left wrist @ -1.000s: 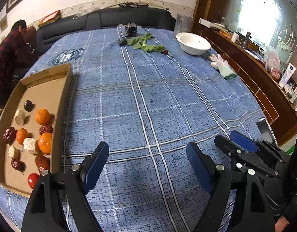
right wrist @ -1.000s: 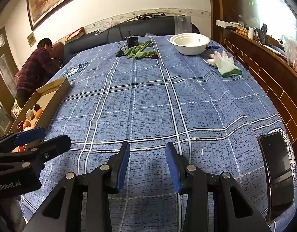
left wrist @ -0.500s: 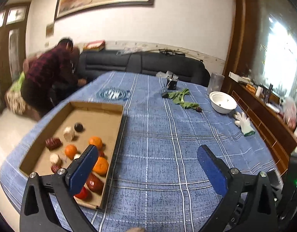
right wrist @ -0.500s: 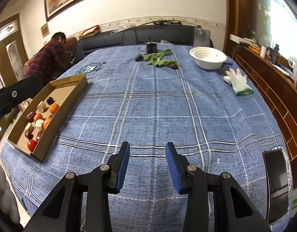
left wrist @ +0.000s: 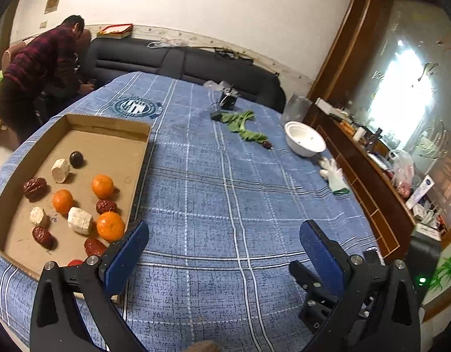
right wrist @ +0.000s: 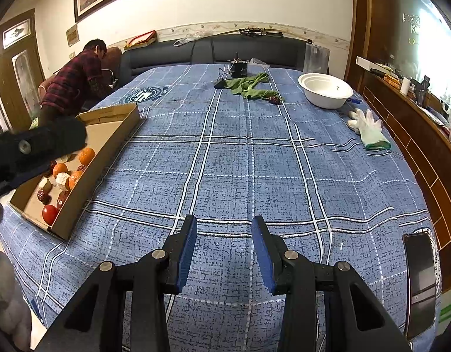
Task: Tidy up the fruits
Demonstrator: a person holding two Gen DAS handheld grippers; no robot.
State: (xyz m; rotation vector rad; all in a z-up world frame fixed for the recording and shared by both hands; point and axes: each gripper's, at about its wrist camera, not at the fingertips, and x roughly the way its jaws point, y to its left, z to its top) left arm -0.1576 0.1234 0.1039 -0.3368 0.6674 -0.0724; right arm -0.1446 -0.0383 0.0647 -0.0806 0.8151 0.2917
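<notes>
A shallow cardboard box (left wrist: 143, 158) lies at the table's left edge and also shows in the right wrist view (right wrist: 114, 135). It holds three oranges (left wrist: 102, 186), several red dates (left wrist: 35, 187), pale root chunks (left wrist: 79, 220), a dark round fruit (left wrist: 76, 158) and a red tomato (right wrist: 49, 214). My left gripper (left wrist: 222, 252) is wide open and empty, above the cloth just right of the box. My right gripper (right wrist: 224, 249) is open and empty over the table's near middle. One red date (right wrist: 274, 99) lies far off by the green cloth.
A white bowl (right wrist: 325, 89) and white gloves (right wrist: 369, 129) sit at the far right. A green cloth (right wrist: 249, 86) and small black device (right wrist: 239, 69) are at the far end. A phone (right wrist: 422, 281) lies at the near right. A person (right wrist: 76, 85) bends beyond the far left corner.
My left gripper has risen, swung left toward the box and opened a little wider. My right gripper has lifted slightly; its jaws are unchanged.
</notes>
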